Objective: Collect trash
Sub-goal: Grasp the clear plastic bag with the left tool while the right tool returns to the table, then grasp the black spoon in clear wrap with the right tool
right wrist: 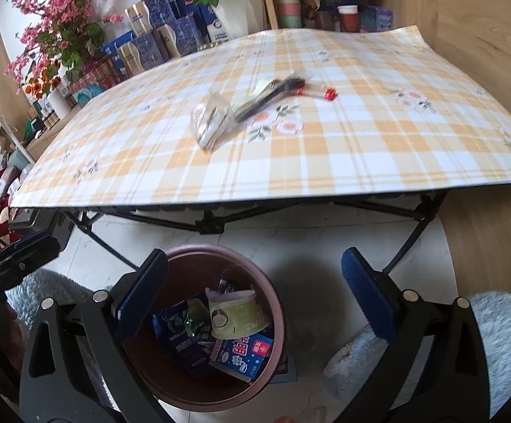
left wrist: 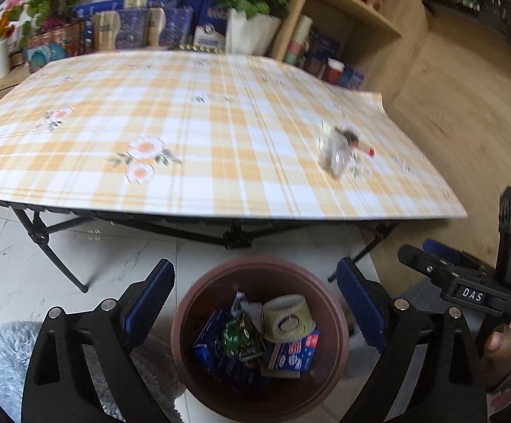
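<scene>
both grippers hang over the bin (left wrist: 184, 335) on the floor, just in front of the tabletop (left wrist: 184, 112). the left gripper (left wrist: 255, 303) has its jaws spread wide and empty, straddling the bin in its own view; the right gripper (right wrist: 255, 292) is likewise wide open with nothing between its fingers, the bin sitting toward its left finger. the bin already holds trash: a paper cup (right wrist: 237, 313), blue wrappers (right wrist: 177, 338) and a printed carton (right wrist: 244, 352).

one clump is left on the tabletop: a clear plastic bag (right wrist: 211, 121) with a dark pen-like stick (right wrist: 269, 97) lying across it and a small red-capped tube (right wrist: 317, 91) just beside. in the left view the clump is blurred and lies near the right edge.

judging by this, a drop into the bin looks finished and the next pickup is due. the right gripper seems better placed: it should rise over the edge, reach forward, and close on the crinkly bag, which may slip or leave the stick behind.
</scene>
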`<control>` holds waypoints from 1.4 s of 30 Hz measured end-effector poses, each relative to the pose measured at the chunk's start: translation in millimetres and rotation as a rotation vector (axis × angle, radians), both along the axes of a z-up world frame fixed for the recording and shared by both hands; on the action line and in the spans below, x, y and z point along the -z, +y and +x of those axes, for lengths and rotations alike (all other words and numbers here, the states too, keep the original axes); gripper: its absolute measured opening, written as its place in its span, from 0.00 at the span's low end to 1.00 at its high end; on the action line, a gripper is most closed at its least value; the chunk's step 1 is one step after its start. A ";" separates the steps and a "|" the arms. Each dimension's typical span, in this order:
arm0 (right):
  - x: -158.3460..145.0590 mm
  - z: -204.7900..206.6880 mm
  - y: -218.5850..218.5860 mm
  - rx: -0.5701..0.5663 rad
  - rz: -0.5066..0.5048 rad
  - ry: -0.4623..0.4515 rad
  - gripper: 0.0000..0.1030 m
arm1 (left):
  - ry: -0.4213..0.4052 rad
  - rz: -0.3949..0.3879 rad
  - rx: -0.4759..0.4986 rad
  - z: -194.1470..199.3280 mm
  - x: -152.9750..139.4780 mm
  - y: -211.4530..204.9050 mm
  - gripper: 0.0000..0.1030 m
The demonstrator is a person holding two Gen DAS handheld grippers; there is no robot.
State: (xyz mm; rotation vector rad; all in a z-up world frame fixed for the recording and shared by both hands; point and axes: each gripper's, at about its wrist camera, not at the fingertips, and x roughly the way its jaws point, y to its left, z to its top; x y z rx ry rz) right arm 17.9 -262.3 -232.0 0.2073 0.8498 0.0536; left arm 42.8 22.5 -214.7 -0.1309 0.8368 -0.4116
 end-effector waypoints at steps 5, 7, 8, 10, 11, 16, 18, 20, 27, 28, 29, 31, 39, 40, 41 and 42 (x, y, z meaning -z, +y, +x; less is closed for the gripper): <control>-16.9 1.4 -7.9 0.025 -0.056 -0.044 0.94 | -0.081 -0.008 -0.025 2.8 -13.6 3.2 0.89; -24.3 1.4 -11.7 0.027 -0.072 -0.076 0.94 | -0.116 0.002 -0.020 3.3 -19.5 1.9 0.89; -28.2 1.7 -13.8 0.027 -0.079 -0.093 0.94 | -0.134 0.009 -0.013 4.6 -23.3 0.4 0.89; -34.7 3.1 -19.6 0.023 -0.086 -0.117 0.94 | -0.148 0.010 -0.001 8.2 -28.2 -0.9 0.89; -38.3 3.9 -22.3 0.023 -0.089 -0.132 0.94 | -0.150 0.008 0.006 11.3 -30.4 -2.1 0.89; -50.2 17.4 -36.5 0.034 -0.087 -0.155 0.94 | -0.141 0.010 0.030 28.3 -35.4 -12.6 0.89; -51.8 24.8 -42.0 0.049 -0.098 -0.147 0.94 | -0.136 0.020 0.053 37.6 -35.9 -22.6 0.89; -52.2 31.1 -48.0 0.063 -0.109 -0.146 0.94 | -0.134 0.037 0.091 46.9 -35.7 -38.3 0.89; -44.3 52.2 -69.5 0.075 -0.055 -0.107 0.94 | -0.141 0.071 0.268 79.8 -30.2 -101.6 0.71; -43.3 51.8 -71.3 0.080 -0.047 -0.106 0.94 | -0.132 0.073 0.285 86.3 -27.8 -110.8 0.69; -42.3 52.5 -73.8 0.083 -0.038 -0.105 0.94 | -0.118 0.072 0.303 93.9 -24.3 -121.6 0.65; -40.7 52.6 -76.9 0.084 -0.023 -0.105 0.94 | -0.106 0.076 0.322 101.9 -18.9 -135.8 0.63; -34.9 59.1 -88.3 0.083 0.056 -0.095 0.94 | -0.029 0.088 0.335 135.9 7.2 -163.8 0.29; -34.9 60.7 -88.8 0.079 0.066 -0.098 0.94 | -0.020 0.084 0.345 137.3 8.2 -163.7 0.28; -34.7 63.2 -88.8 0.074 0.080 -0.097 0.94 | -0.022 0.081 0.348 136.6 7.4 -162.0 0.24; -34.5 65.5 -88.8 0.069 0.094 -0.096 0.91 | -0.033 0.082 0.344 135.0 6.1 -158.5 0.20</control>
